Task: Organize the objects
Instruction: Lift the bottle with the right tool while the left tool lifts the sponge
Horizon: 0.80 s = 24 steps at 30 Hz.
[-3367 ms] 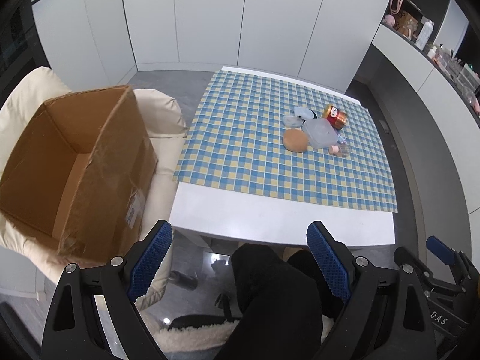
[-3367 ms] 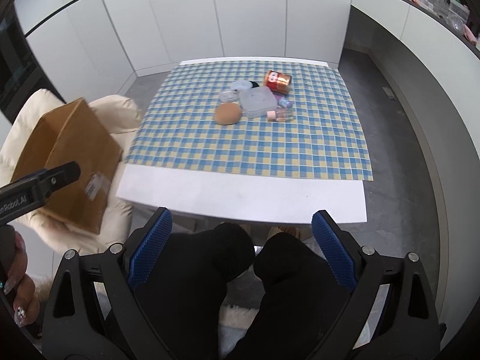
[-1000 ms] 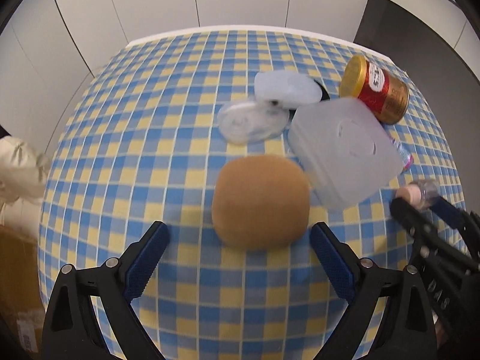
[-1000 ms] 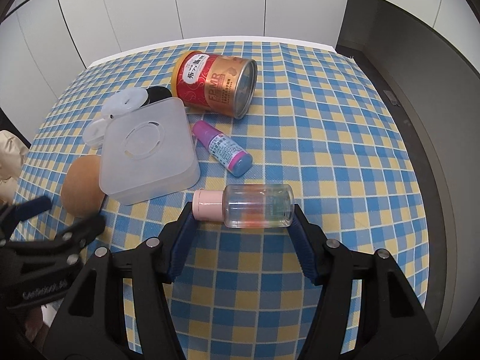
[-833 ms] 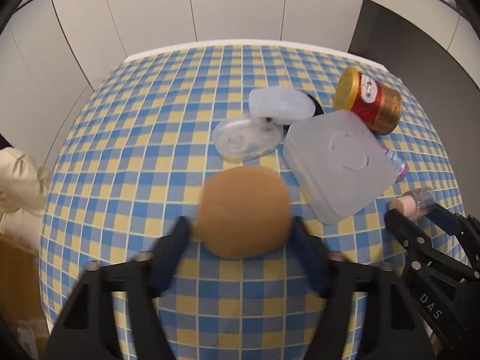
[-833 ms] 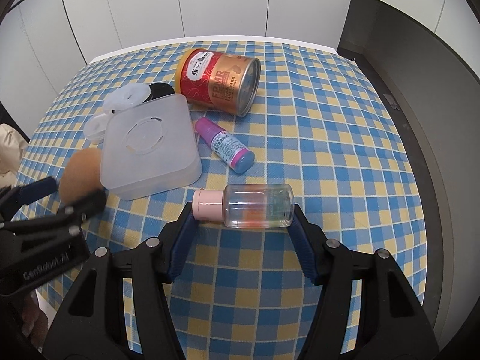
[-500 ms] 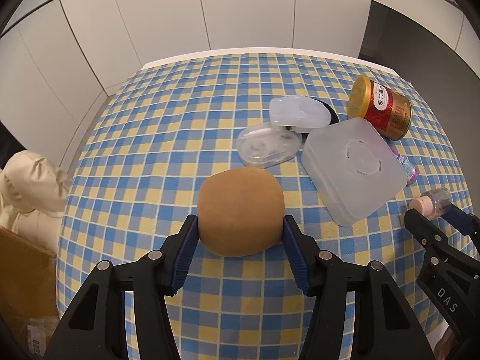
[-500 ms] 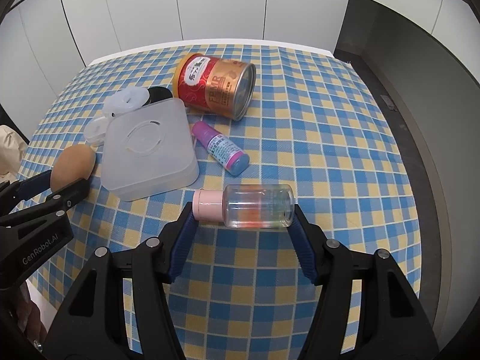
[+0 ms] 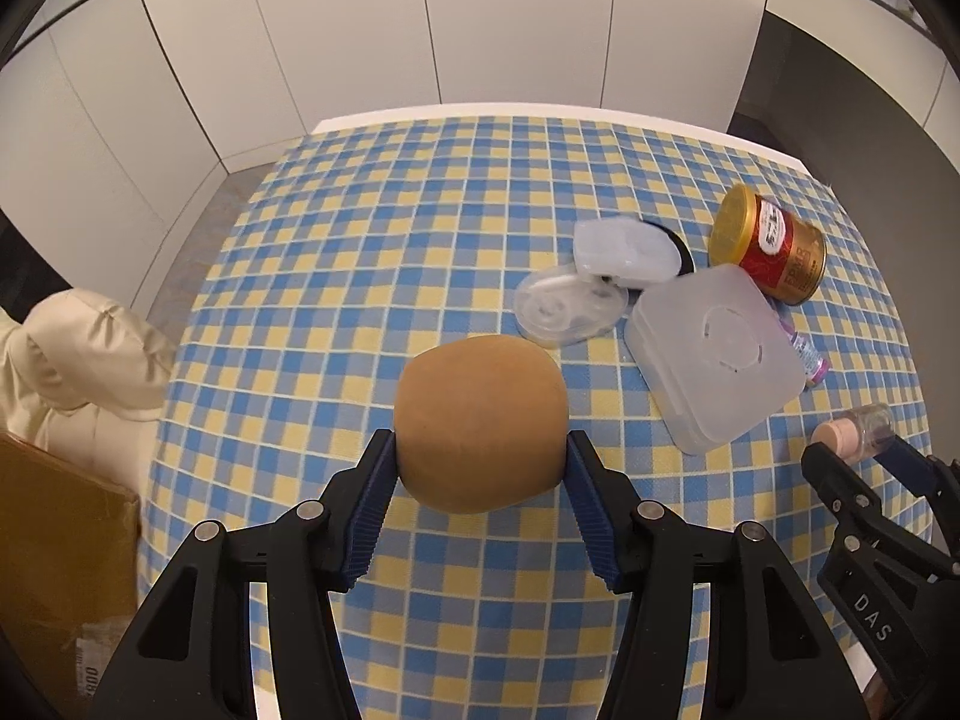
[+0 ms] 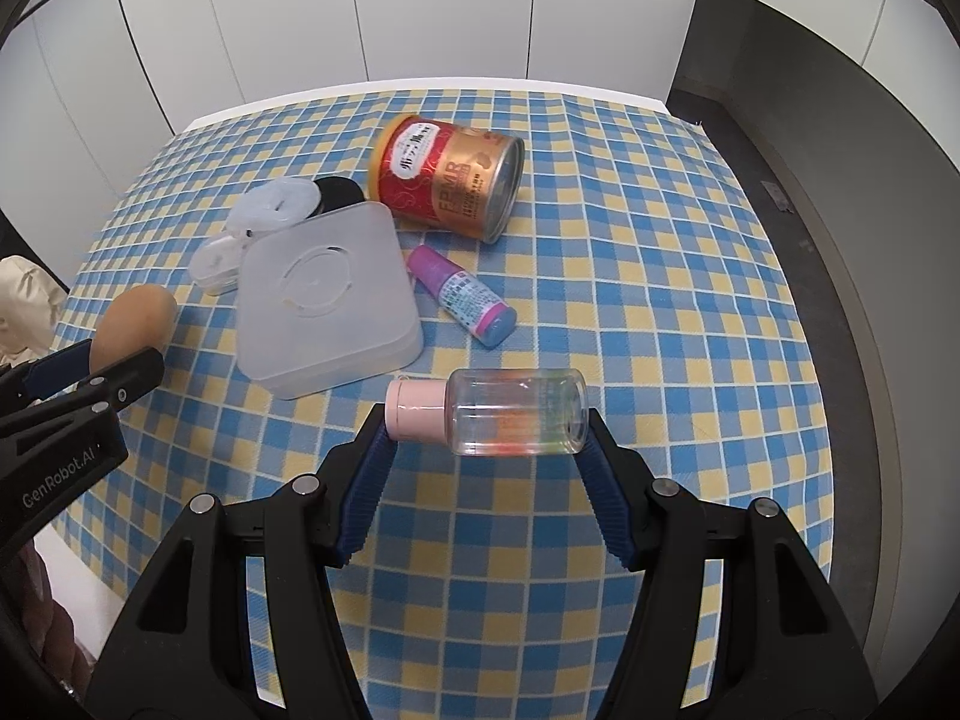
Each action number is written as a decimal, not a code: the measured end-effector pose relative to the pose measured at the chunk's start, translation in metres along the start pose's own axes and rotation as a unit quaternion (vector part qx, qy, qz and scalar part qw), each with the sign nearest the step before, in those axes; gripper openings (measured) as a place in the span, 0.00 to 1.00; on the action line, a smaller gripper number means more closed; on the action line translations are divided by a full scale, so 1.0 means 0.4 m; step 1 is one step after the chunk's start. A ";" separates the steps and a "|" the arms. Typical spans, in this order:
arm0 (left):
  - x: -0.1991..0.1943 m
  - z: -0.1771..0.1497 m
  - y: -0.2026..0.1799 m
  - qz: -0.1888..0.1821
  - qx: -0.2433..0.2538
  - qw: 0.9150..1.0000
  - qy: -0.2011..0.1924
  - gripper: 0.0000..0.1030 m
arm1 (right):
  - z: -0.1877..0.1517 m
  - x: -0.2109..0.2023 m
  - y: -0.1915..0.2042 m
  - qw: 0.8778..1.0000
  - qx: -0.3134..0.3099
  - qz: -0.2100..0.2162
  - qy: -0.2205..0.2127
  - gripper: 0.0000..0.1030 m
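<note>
Left wrist view: brown rounded sponge (image 9: pixel 482 423) is pinched between blue pads of L gripper (image 9: pixel 480 468), whose jaws have just been closing onto it; it is held above the checked tablecloth (image 9: pixel 372 252). Just to its right, a frosted square box (image 9: pixel 714 354), clear round lid (image 9: pixel 570 309) and red-gold can (image 9: pixel 771 246) on its side are seen on the cloth. Cardboard box (image 9: pixel 54 540) is seen at lower left, off the table. Right wrist view: clear bottle w/ pink cap (image 10: pixel 489 414) is clamped lengthwise by R gripper (image 10: pixel 486 438), cap to the left. Small purple-capped bottle (image 10: pixel 462 294) lies btw can and held bottle.
</note>
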<state>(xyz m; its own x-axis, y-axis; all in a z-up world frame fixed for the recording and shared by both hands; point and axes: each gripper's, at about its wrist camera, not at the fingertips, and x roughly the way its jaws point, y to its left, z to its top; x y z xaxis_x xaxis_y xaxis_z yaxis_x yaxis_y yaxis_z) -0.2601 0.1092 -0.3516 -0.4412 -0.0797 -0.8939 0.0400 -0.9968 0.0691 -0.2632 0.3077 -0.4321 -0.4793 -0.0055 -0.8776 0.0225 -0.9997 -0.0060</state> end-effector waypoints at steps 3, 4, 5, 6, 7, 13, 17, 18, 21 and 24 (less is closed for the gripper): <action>-0.033 0.017 0.013 -0.002 -0.001 1.000 -0.003 0.55 | 0.013 -0.015 0.012 1.000 -0.004 -0.009 0.007 0.61; -0.044 0.029 0.016 -0.002 -0.002 1.000 -0.005 0.55 | 0.021 -0.020 0.014 1.000 -0.004 -0.009 0.007 0.61; -0.053 0.036 0.014 -0.002 -0.003 1.000 -0.006 0.55 | 0.032 -0.024 0.018 1.000 -0.003 -0.009 0.006 0.61; -0.068 0.041 0.017 -0.001 -0.004 1.000 -0.009 0.55 | 0.041 -0.034 0.019 1.000 -0.002 -0.009 0.006 0.61; -0.074 0.046 0.015 -0.001 -0.005 1.000 -0.009 0.55 | 0.050 -0.043 0.021 1.000 -0.001 -0.009 0.005 0.61; -0.146 0.078 0.020 0.009 -0.006 1.000 -0.019 0.55 | 0.091 -0.115 0.014 1.000 -0.002 -0.014 0.003 0.61; -0.203 0.104 0.027 0.003 -0.006 1.000 -0.025 0.55 | 0.127 -0.163 0.019 1.000 -0.007 -0.016 -0.001 0.61; -0.224 0.112 0.026 0.003 -0.004 1.000 -0.030 0.55 | 0.137 -0.179 0.020 1.000 -0.010 -0.018 -0.003 0.61; -0.268 0.129 0.025 -0.003 -0.004 0.999 -0.042 0.55 | 0.168 -0.226 0.028 1.000 -0.018 -0.016 -0.015 0.61; -0.326 0.159 0.021 -0.005 -0.001 0.999 -0.052 0.55 | 0.199 -0.272 0.025 0.999 -0.020 -0.015 -0.025 0.61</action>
<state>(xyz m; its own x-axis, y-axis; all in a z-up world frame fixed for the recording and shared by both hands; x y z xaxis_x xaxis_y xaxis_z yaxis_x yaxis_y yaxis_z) -0.2592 0.1110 -0.2061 -0.5316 -0.0701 -0.8441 0.0363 -0.9975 0.0600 -0.2806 0.2963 -0.2986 -0.5242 0.0231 -0.8513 0.0418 -0.9977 -0.0528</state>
